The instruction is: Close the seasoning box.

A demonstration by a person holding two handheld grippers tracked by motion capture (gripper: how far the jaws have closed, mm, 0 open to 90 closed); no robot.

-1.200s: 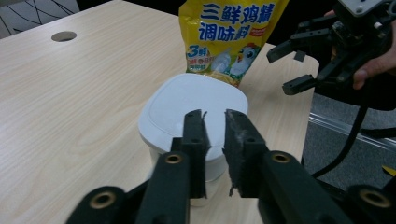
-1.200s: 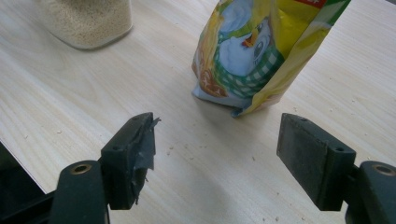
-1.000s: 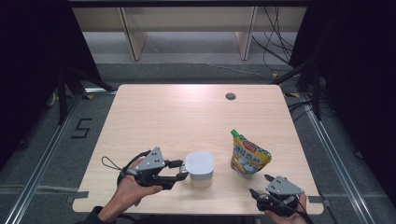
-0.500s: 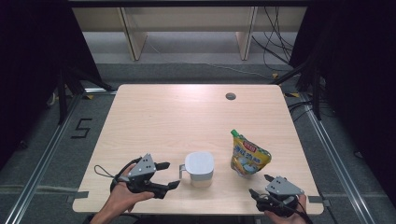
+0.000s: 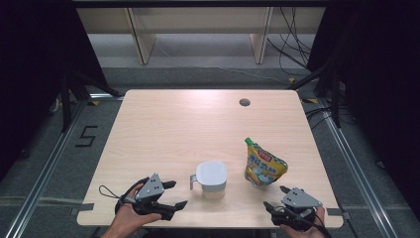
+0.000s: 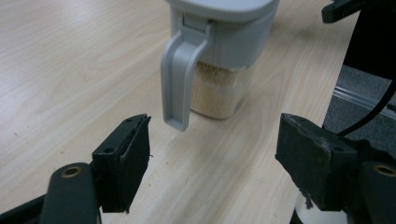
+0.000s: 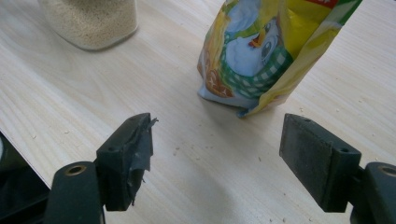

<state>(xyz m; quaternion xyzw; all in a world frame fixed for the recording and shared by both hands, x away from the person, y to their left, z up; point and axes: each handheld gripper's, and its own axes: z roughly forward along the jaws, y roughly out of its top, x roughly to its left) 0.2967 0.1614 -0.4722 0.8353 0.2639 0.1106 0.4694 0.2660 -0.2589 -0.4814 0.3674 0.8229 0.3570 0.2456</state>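
Wood table [image 5: 163, 129]: jar [image 5: 212, 178] upright, handle [image 5: 193, 181] twd open left claw [image 5: 171, 194].

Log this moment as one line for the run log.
left tongs: open, facing jar handle, apart | right tongs: open, facing pouch, apart | grain jar: upright, lid on | pouch: standing
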